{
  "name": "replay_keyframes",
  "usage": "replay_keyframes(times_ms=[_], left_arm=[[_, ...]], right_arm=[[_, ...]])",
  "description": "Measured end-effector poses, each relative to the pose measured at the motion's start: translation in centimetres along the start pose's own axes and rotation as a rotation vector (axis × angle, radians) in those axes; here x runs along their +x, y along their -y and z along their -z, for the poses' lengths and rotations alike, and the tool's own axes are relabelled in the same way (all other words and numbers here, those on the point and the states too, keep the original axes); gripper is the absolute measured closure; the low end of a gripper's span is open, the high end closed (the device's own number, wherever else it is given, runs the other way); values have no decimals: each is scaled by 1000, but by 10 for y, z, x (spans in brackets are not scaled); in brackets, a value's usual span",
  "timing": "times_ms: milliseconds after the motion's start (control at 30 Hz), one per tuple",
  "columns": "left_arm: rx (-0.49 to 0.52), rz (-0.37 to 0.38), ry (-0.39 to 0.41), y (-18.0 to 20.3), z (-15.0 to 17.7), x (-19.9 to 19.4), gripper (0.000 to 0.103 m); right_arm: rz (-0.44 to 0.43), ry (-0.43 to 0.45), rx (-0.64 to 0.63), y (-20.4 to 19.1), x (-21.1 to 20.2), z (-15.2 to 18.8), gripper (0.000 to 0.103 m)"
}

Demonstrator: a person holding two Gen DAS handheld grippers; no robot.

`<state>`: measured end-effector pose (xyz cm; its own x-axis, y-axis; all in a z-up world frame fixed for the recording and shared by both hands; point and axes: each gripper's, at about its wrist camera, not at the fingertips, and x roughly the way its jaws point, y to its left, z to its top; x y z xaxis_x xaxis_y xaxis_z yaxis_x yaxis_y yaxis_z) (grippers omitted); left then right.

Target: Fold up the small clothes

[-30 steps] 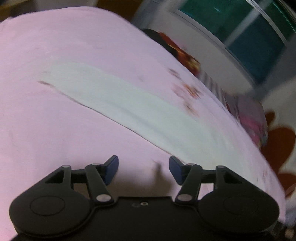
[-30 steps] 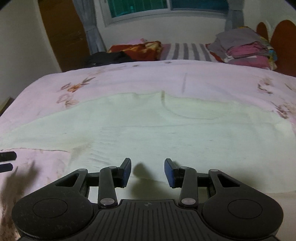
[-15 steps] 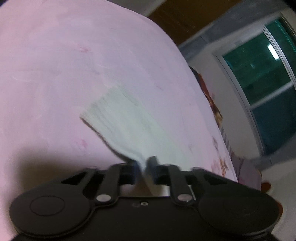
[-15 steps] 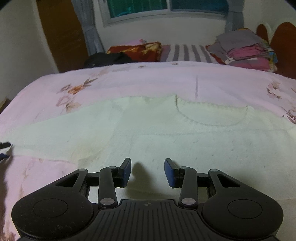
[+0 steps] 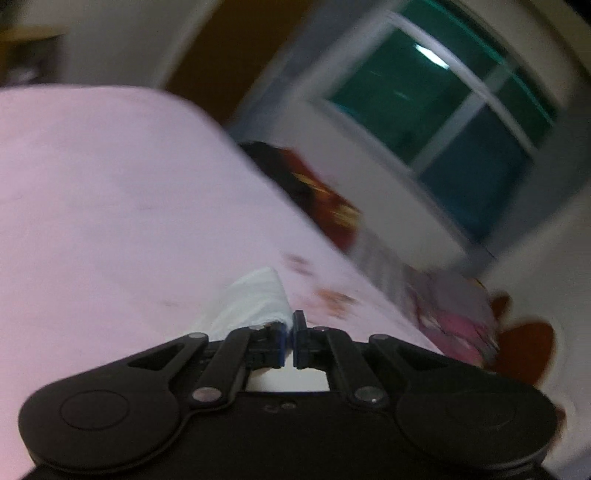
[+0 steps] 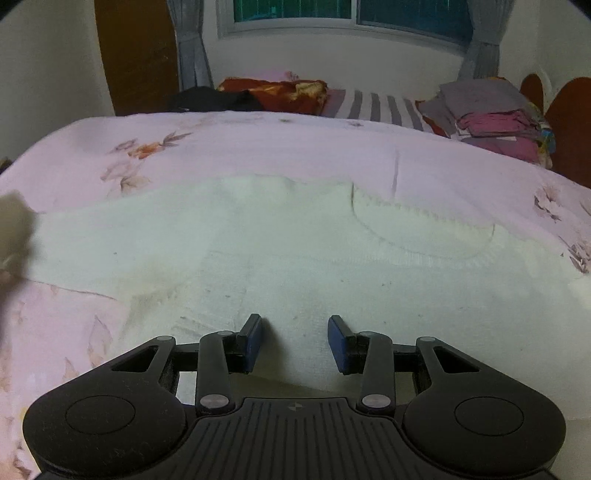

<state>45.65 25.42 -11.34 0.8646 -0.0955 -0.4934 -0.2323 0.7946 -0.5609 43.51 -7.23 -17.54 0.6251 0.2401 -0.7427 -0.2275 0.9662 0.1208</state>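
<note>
- We see the cream knitted sweater [image 6: 295, 258] spread flat on the pink floral bedsheet [image 6: 258, 147].
- Our left gripper [image 5: 289, 332] has its jaws clamped on a sleeve end.
- Our right gripper [image 6: 295, 338] hovers over the hem, jaws apart.
- A stack of folded clothes [image 6: 491, 118] sits below the teal window [image 6: 351, 11].

Bed [image 6: 258, 147], pink floral cover, with items lying on it.

Centre: one cream knitted garment [image 6: 295, 258] spread flat, neckline toward the far right (one end blurred at the left edge of the right wrist view). Far edge, under the window: black cloth [image 6: 207, 99]; red patterned cloth [image 6: 273, 92] just beside it; striped pillow [image 6: 373, 105]; stack of folded grey and pink clothes [image 6: 491, 118] at the far right corner.
</note>
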Motion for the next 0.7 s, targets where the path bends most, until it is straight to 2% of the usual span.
replay_keyframes(times_ms=[67, 167, 333, 433, 500, 600, 667, 700], left_arm=[[78, 82, -36, 41, 11, 5, 100], [146, 192, -99, 97, 39, 17, 100], [257, 301, -220, 177, 106, 49, 100], [344, 330, -295, 211, 149, 70, 99], [396, 337, -380, 226, 177, 81, 98], [462, 320, -454, 231, 204, 95, 82], [491, 302, -451, 230, 211, 91, 77], [494, 299, -448, 227, 210, 88, 71]], right_arm=[[-26, 42, 76, 13, -13, -3, 63], [-23, 61, 116, 32, -27, -3, 63], [14, 74, 187, 72, -53, 9, 63], [46, 80, 222, 97, -69, 20, 63], [71, 83, 227, 113, -79, 26, 63], [93, 85, 238, 129, -89, 34, 63], [89, 87, 256, 135, -94, 37, 63], [80, 90, 265, 139, -96, 39, 63]])
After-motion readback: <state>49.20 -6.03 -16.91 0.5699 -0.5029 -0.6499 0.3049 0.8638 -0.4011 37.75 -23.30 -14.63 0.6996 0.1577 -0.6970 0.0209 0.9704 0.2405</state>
